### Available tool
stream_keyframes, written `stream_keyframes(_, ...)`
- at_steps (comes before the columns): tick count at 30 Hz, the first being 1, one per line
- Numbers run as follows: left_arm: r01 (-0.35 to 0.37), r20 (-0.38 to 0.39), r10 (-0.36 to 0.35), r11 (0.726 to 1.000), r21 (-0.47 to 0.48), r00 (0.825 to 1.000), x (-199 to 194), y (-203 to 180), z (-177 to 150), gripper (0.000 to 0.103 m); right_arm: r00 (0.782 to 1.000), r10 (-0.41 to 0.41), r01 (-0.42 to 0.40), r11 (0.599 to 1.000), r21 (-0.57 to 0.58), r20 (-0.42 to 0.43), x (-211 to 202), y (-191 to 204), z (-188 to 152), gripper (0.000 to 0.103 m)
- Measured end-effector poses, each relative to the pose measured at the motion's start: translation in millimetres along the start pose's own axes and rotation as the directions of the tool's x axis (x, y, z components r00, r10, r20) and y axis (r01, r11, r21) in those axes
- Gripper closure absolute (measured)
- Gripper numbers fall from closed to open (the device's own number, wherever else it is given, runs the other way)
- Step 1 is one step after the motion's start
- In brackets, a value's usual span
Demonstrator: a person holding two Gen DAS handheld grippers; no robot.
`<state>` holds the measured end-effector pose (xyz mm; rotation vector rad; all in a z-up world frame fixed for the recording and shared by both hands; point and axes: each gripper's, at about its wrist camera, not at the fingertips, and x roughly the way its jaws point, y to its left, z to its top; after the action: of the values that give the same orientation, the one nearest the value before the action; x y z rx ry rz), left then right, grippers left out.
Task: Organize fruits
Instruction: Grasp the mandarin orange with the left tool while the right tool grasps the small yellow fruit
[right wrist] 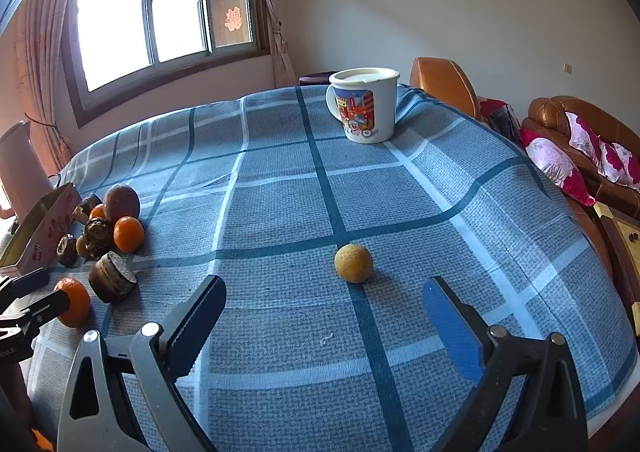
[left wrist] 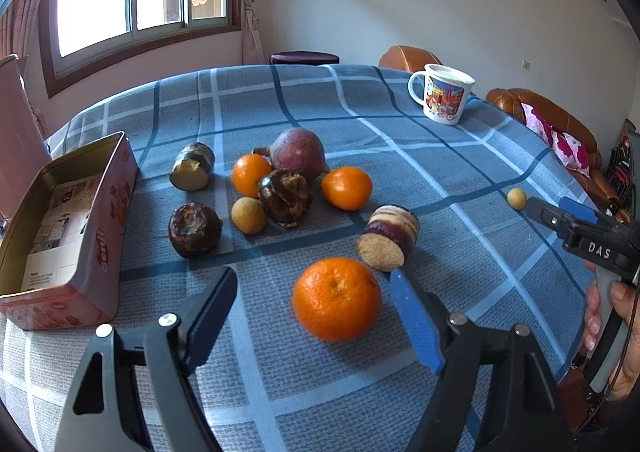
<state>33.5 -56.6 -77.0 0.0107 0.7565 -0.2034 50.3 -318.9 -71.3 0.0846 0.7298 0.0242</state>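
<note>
The desk point(right wrist: 280, 180) wears a blue checked cloth that falls away at a curved edge on the right, toward brown sofas. Taking the white printed mug point(right wrist: 366, 106) at the far side as landmark, a wide bare stretch of cloth runs from it toward the cameras.

Far left of the mug, an open red tin box point(left wrist: 104, 228) lies at the desk's left edge. Between tin and mug sits the fruit cluster: a reddish root point(left wrist: 298, 156), dark chestnut-like pieces, two oranges and a small tan fruit point(left wrist: 249, 215) touching or just beside one another.

The left gripper point(left wrist: 316, 316) angles down over the cloth on the near side of the cluster, jaws released and parted around the nearest orange point(left wrist: 337, 298), the right pad close to its skin, the left pad well clear. A cut purple-skinned piece point(left wrist: 388, 238) lies just beyond.

The right gripper point(right wrist: 324, 316), held by a hand point(left wrist: 612, 316), tilts down nearer than the mug, jaws released and empty. A lone small yellow fruit point(right wrist: 353, 263) rests just ahead of them, apart from everything.
</note>
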Motion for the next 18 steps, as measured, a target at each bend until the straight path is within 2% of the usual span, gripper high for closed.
stream_keyframes(3, 0.016, -0.027, -0.016, 1.0, -0.003, 1.0, 5.9, 0.0, 0.9, 0.033, 0.999, 0.005, -0.005, 1.0, 0.007, -0.051, 17.5, -0.8, 5.8, 0.026)
stream_keyframes(8, 0.051, -0.051, -0.051, 0.999, -0.009, 0.997, 9.7, 0.5, 0.7, 0.038, 0.992, 0.004, 0.0, 1.0, 0.025, -0.124, 37.3, -3.0, 6.3, 0.037)
stream_keyframes(11, 0.054, -0.075, -0.054, 0.999, -0.003, 0.996, 14.8, -1.0, 1.1, 0.04, 0.992, 0.003, 0.0, 1.0, 0.028, -0.129, 39.6, -3.7, 7.8, 0.043)
stream_keyframes(14, 0.079, -0.11, -0.079, 0.997, -0.002, 0.991, 22.6, -2.9, 2.0, 0.052, 0.991, -0.009, 0.012, 1.0, 0.028, -0.13, 41.3, -3.6, 8.8, 0.047)
stream_keyframes(16, 0.072, -0.111, -0.071, 0.997, 0.008, 0.991, 23.5, -4.6, 2.4, 0.052, 0.992, -0.003, 0.009, 0.999, 0.045, -0.123, 41.3, -6.2, 9.0, 0.054)
stream_keyframes(18, 0.073, -0.109, -0.072, 0.997, 0.011, 0.991, 23.3, -4.5, 2.1, 0.053, 0.993, 0.005, 0.002, 0.998, 0.06, -0.117, 40.6, -8.8, 8.5, 0.066)
